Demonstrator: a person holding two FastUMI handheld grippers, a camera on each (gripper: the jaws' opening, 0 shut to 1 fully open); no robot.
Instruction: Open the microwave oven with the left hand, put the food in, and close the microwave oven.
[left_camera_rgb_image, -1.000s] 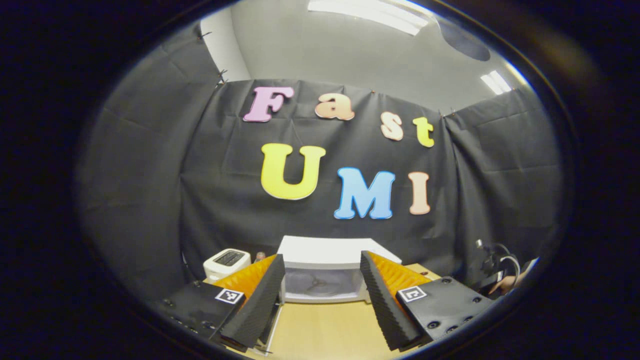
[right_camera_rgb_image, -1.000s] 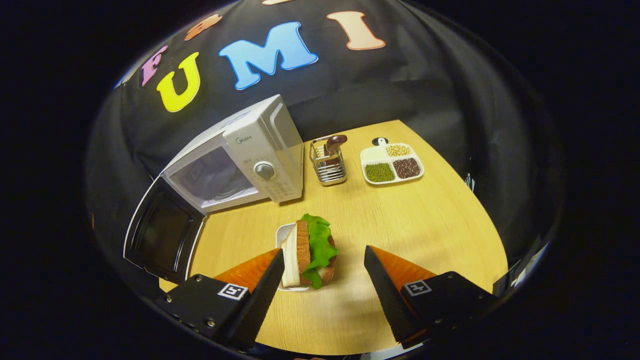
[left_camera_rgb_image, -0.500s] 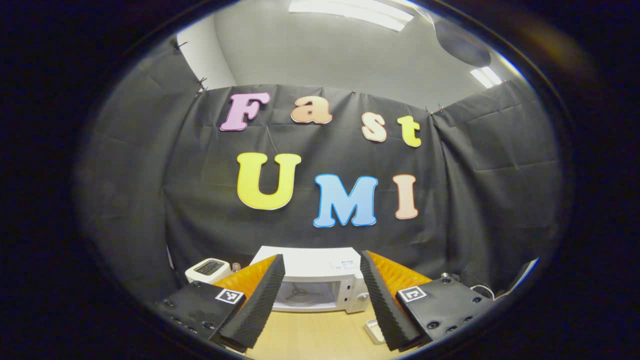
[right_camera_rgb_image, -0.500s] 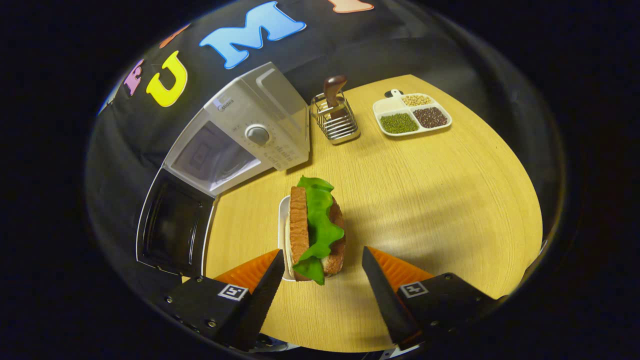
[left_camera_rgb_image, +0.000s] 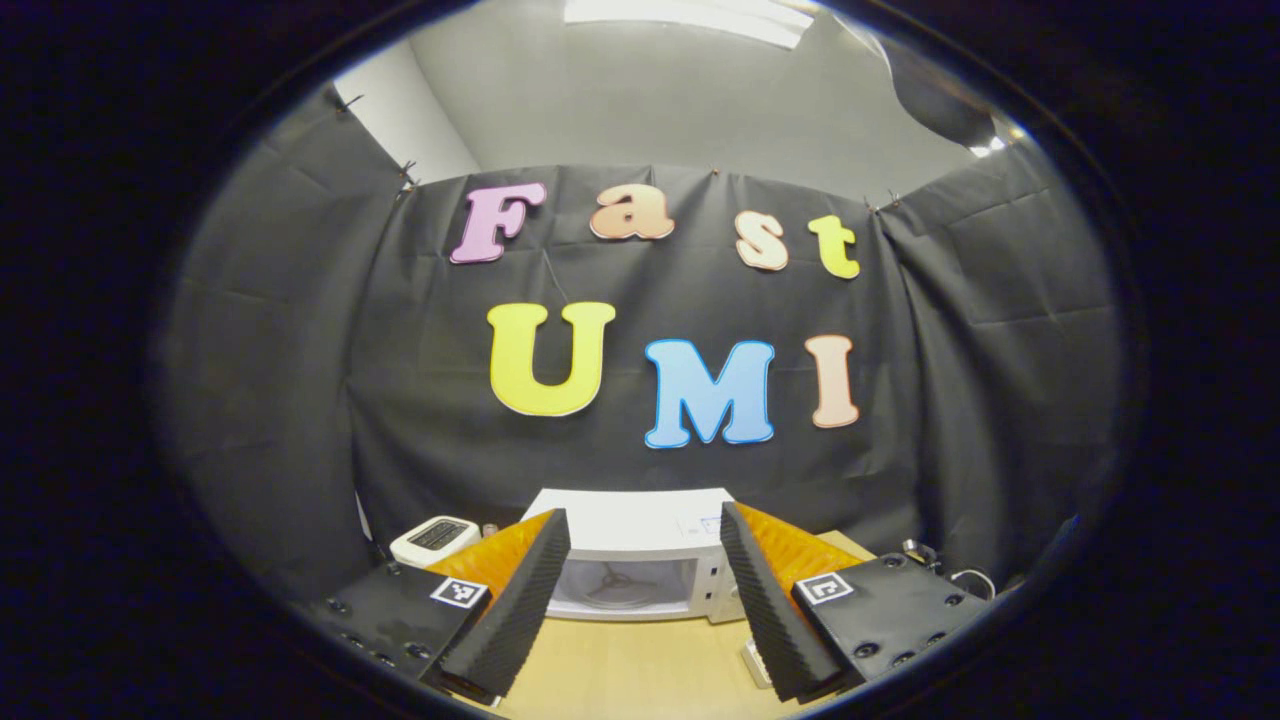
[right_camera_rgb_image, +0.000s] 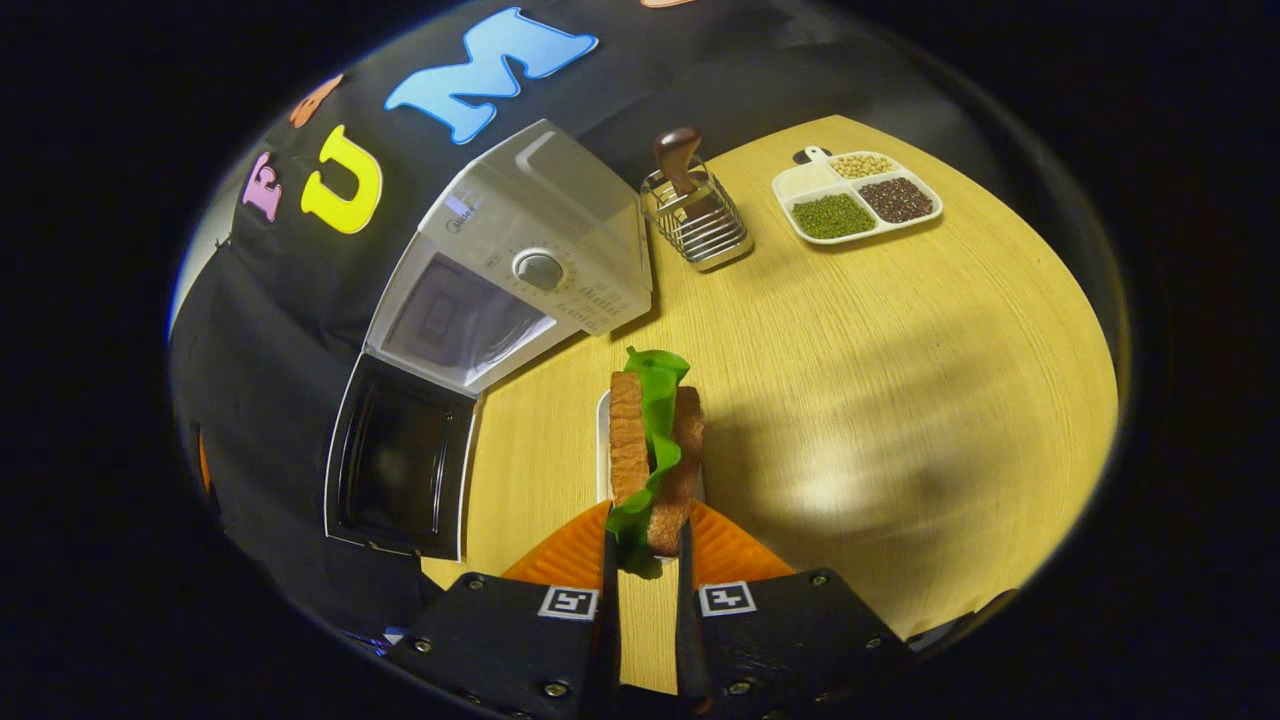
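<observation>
1. My right gripper (right_camera_rgb_image: 645, 545) sits at the bottom middle of the right gripper view, jaws pulled in narrow with one finger on each side of the sandwich (right_camera_rgb_image: 652, 450). Looks like both are pressing on it.
2. The sandwich stands on edge, lettuce poking out between the bread slices, right over a small white plate (right_camera_rgb_image: 602, 440) in the middle of the frame. Can't tell whether it's touching the plate or lifted off.
3. The microwave (right_camera_rgb_image: 530, 270) is upper left of the sandwich on the wooden table (right_camera_rgb_image: 900, 400), with its door (right_camera_rgb_image: 400, 470) swung fully open at lower left, dark inner side facing up at me.
4. A wire rack (right_camera_rgb_image: 697, 215) with a brown-handled thing in it stands just right of the microwave. A divided tray (right_camera_rgb_image: 858, 195) of beans sits at upper right, well apart from the sandwich.
5. My left gripper (left_camera_rgb_image: 645, 600) is at the bottom of the left gripper view, jaws wide with nothing between them, pointing at the microwave's open cavity (left_camera_rgb_image: 620, 582) at bottom centre.
6. A white toaster (left_camera_rgb_image: 435, 538) sits at lower left of that view, beside the microwave.
</observation>
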